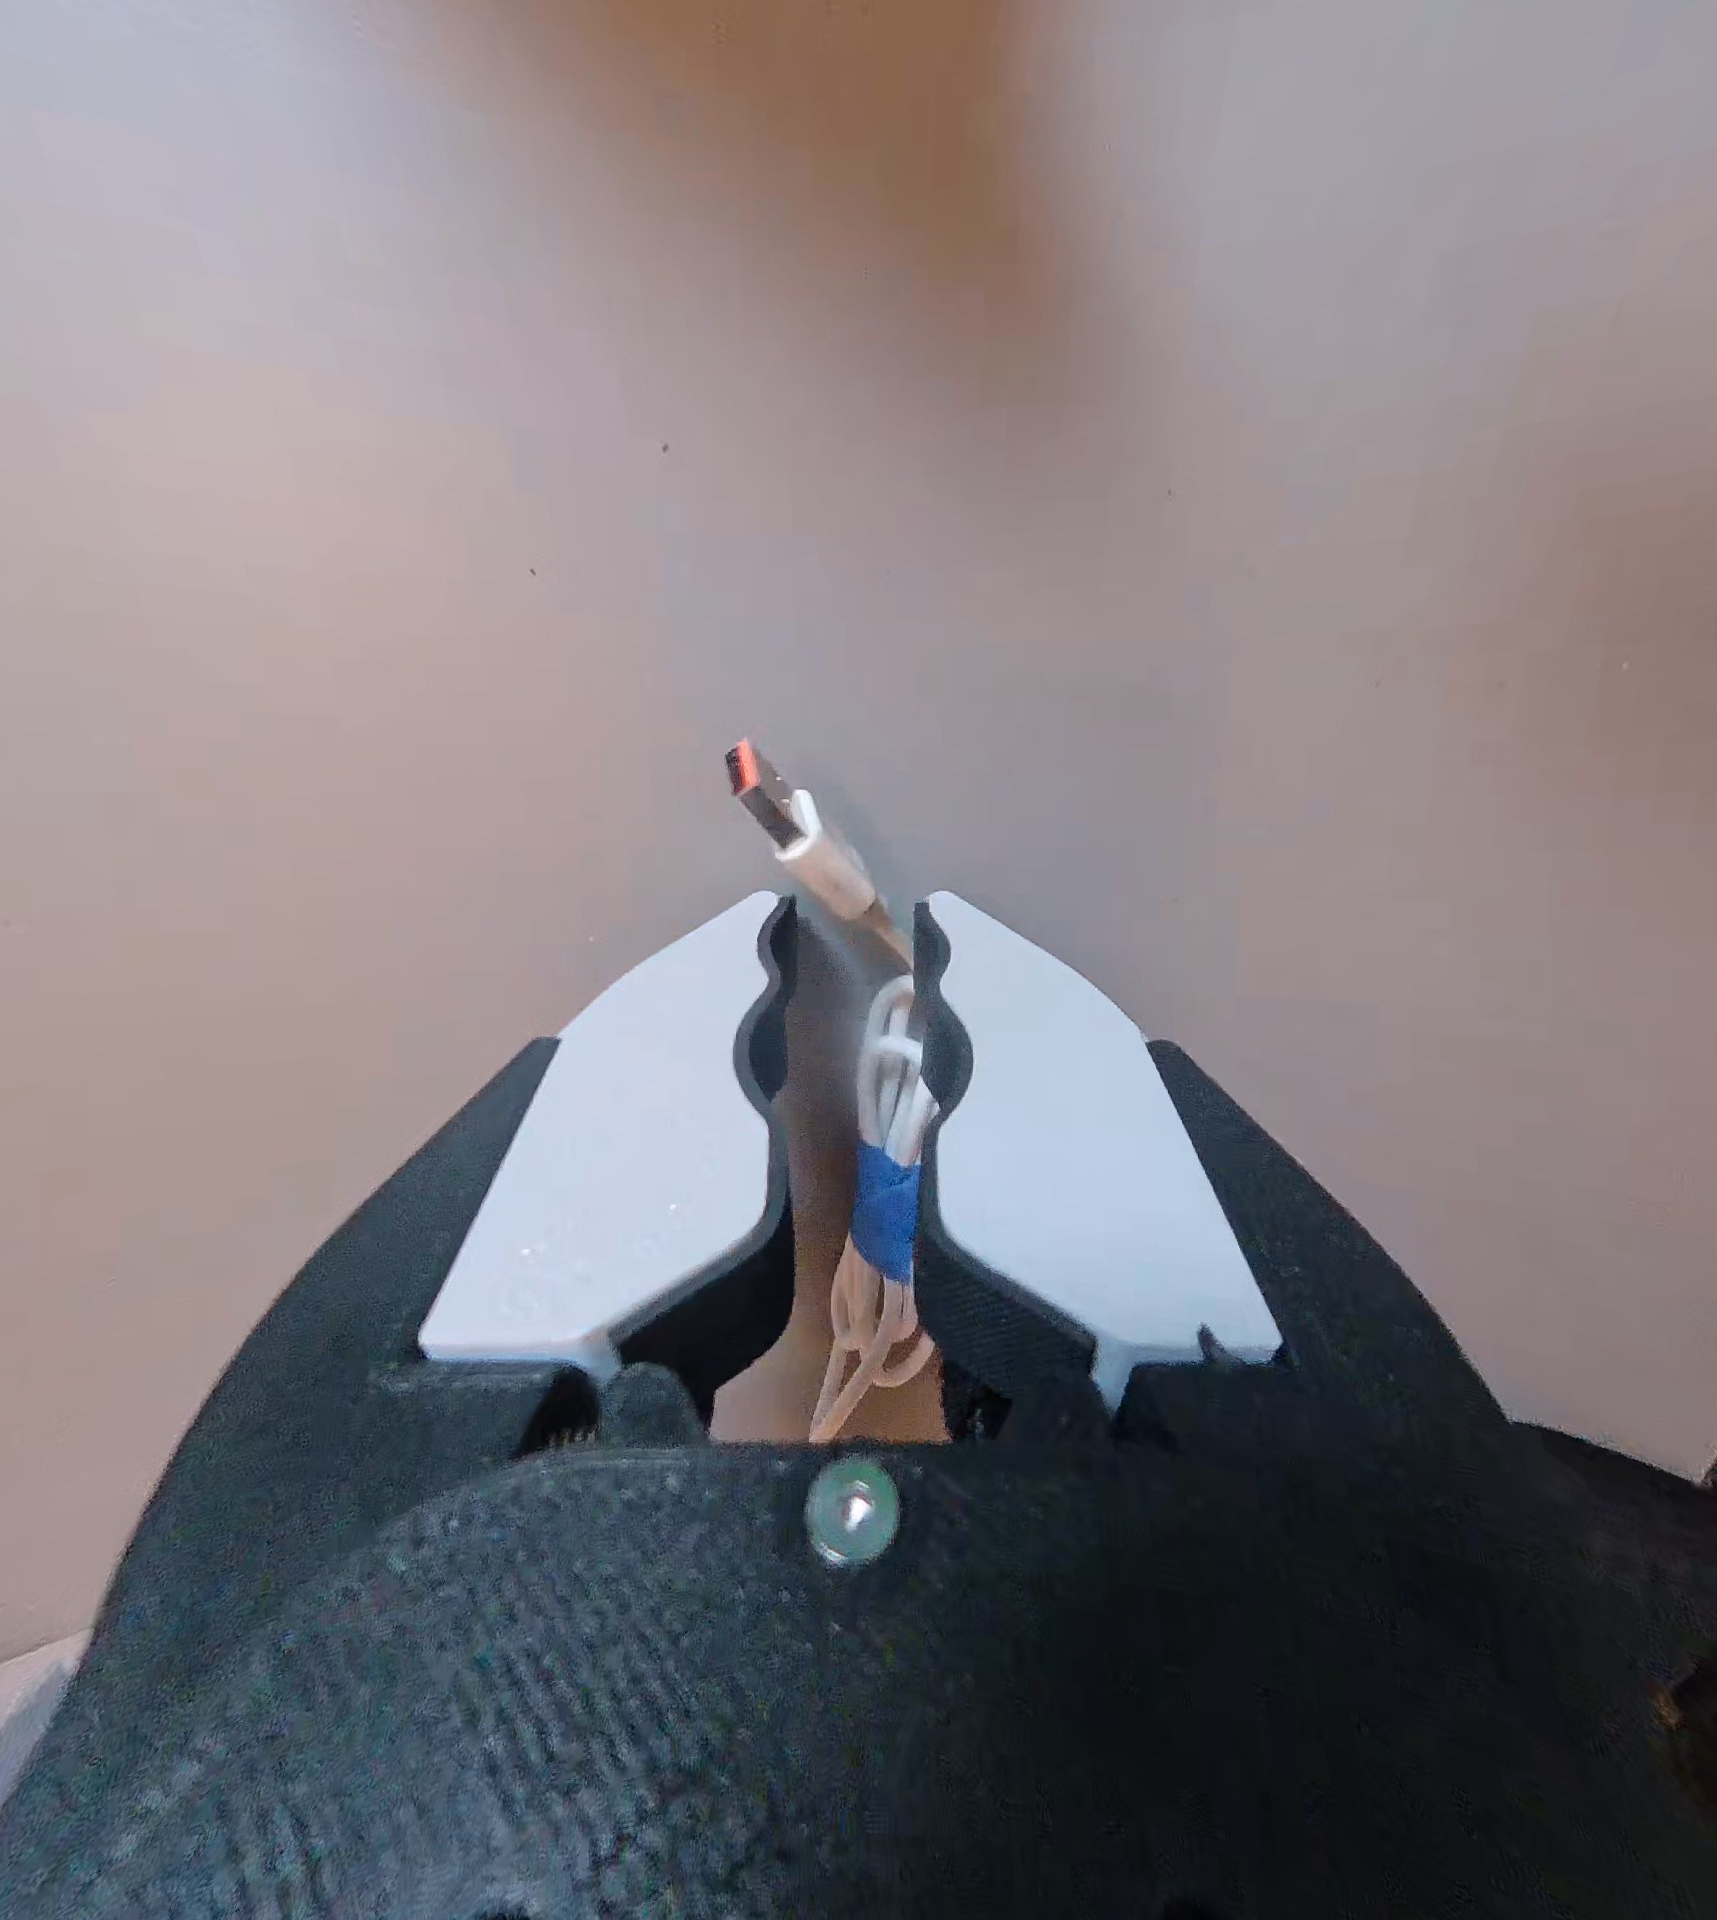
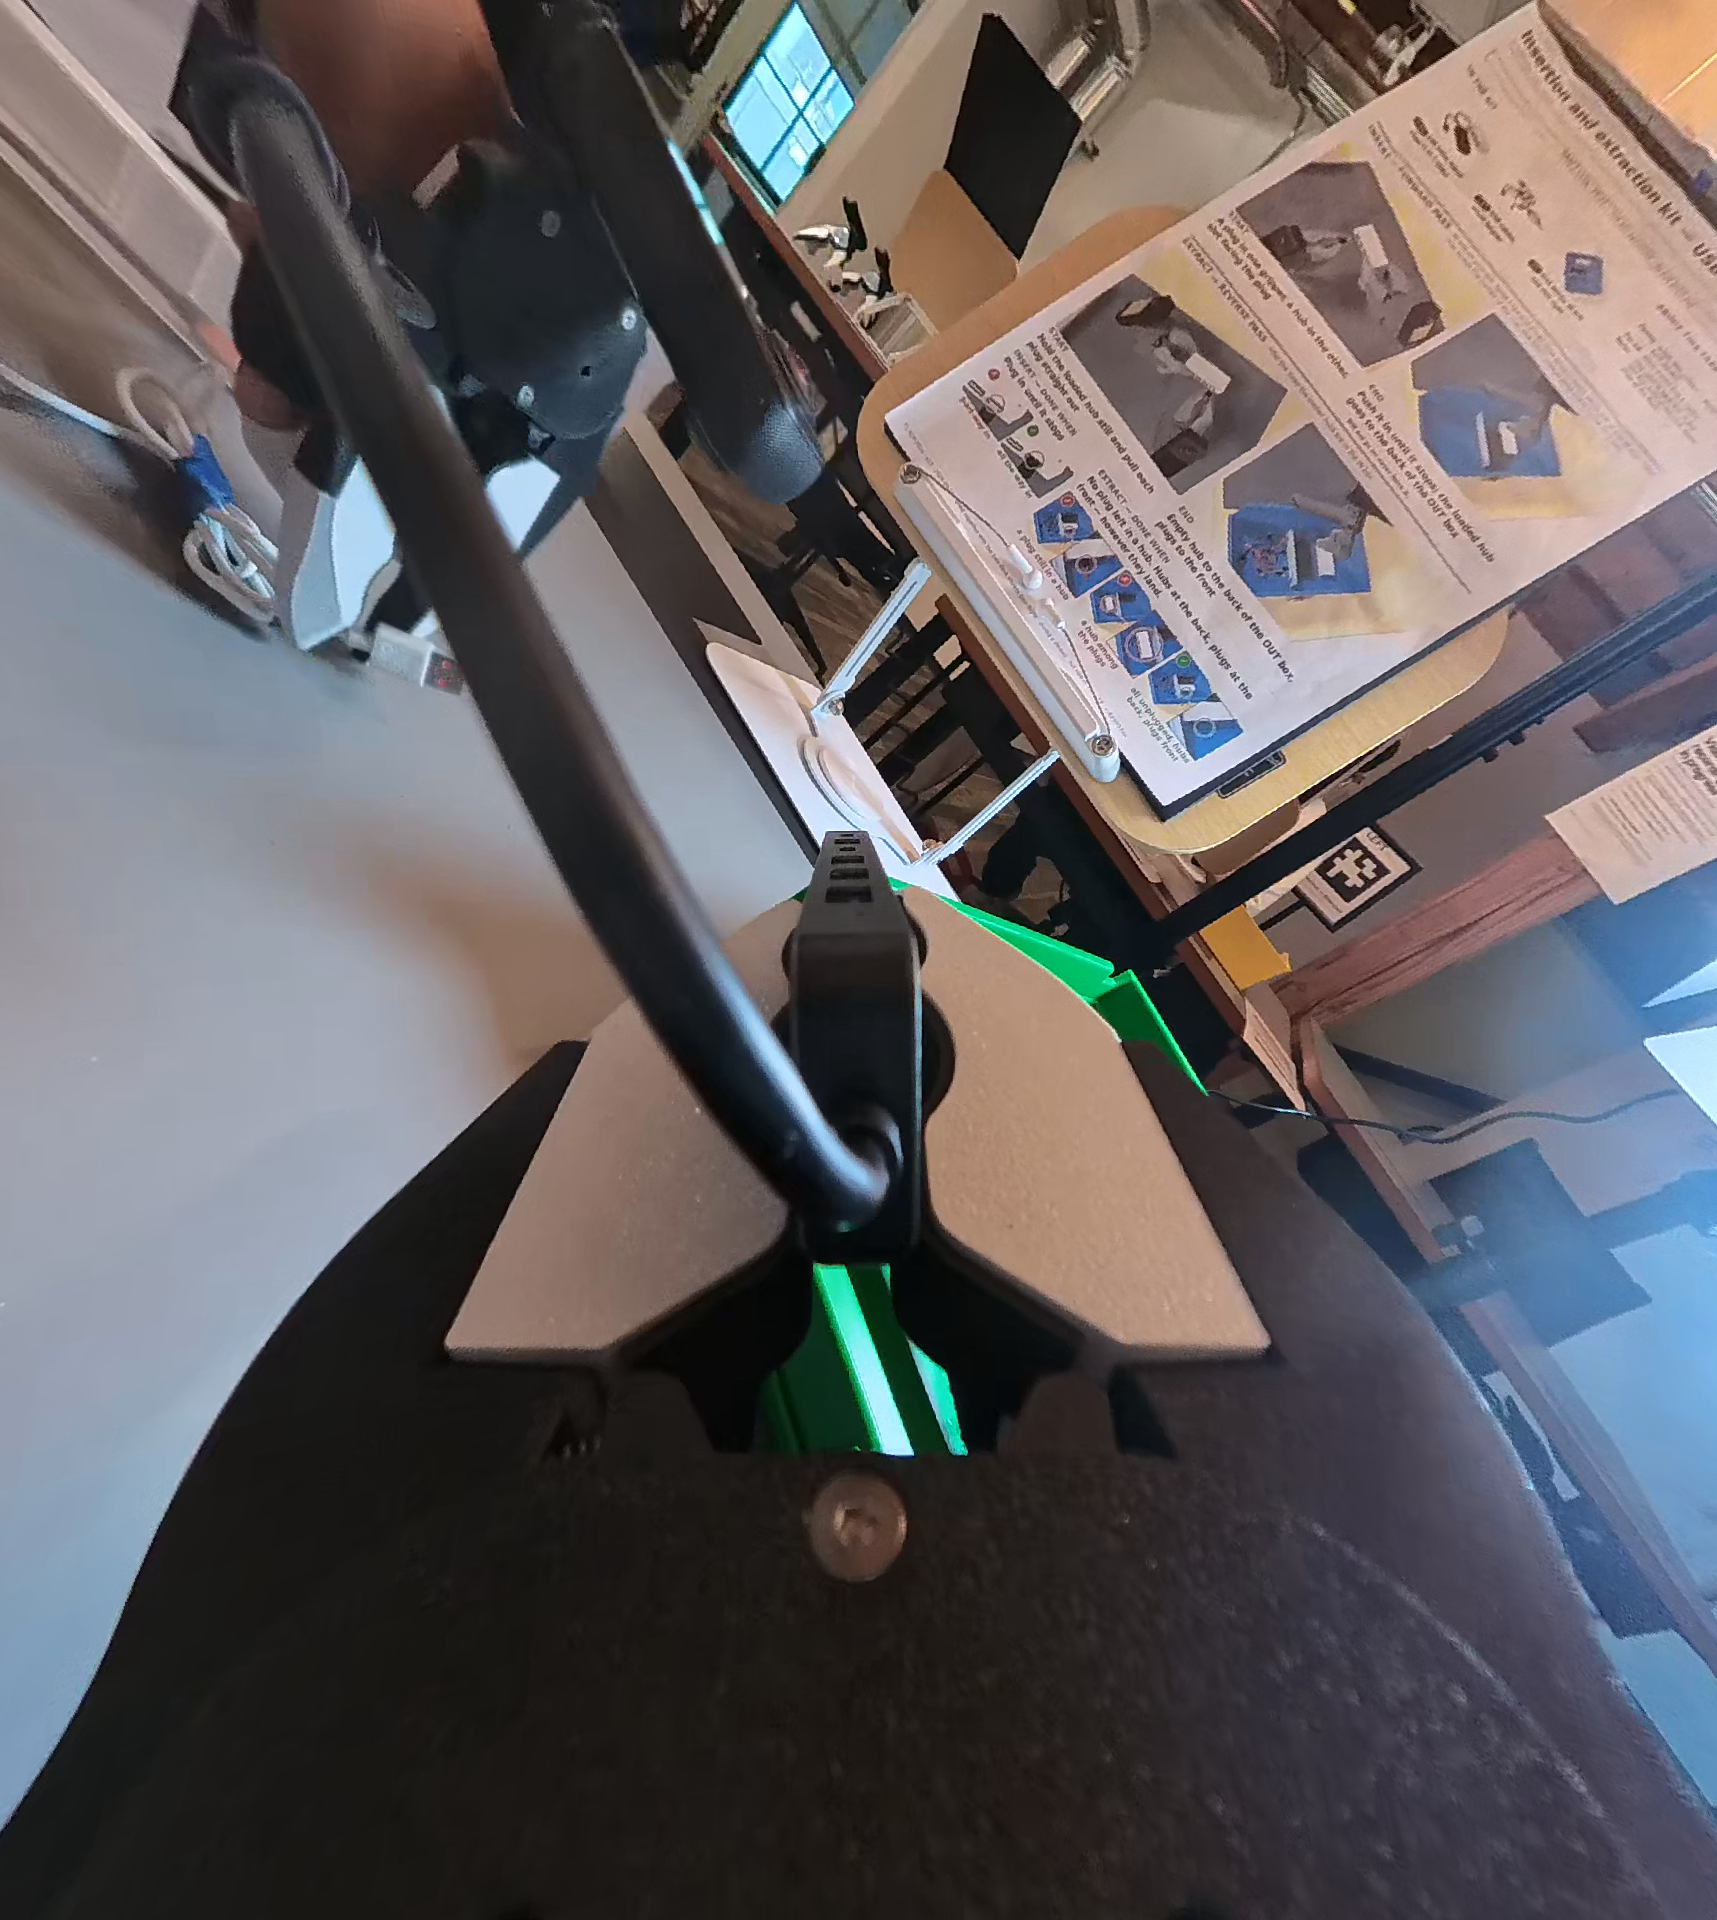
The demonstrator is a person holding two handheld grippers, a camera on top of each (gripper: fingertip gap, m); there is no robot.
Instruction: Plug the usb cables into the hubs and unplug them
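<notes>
I hold two grippers, one in each hand, over a pale grey table (image 2: 106,935). My left gripper (image 1: 854,914) has its two white fingers (image 1: 625,1143) drawn close with a narrow gap between them, and a white cable (image 1: 890,1091) runs through that gap; the plug body presses against the right-hand finger, but I cannot tell for certain how firmly both fingers pinch it. The cable is coiled and bound with a band of blue tape (image 1: 885,1210), probably so the loose length does not trail or snag. Its plug (image 1: 781,810), silver with an orange-red tip, sticks out past the fingertips, tilted up and to the left, which leaves the metal end free to enter a socket. My right gripper (image 2: 859,935) is clamped on a slim black hub (image 2: 854,987), held on edge so that the row of sockets at its far end points forward, away from me. The hub's own thick black cord (image 2: 521,644) arcs up and away to the left. In the right wrist view the left gripper and its plug appear farther off, well apart from the hub, so nothing is plugged in yet. Beneath the hub lies a green tray (image 2: 1093,977), and an instruction sheet (image 2: 1353,395) stands on a holder beyond the table.
</notes>
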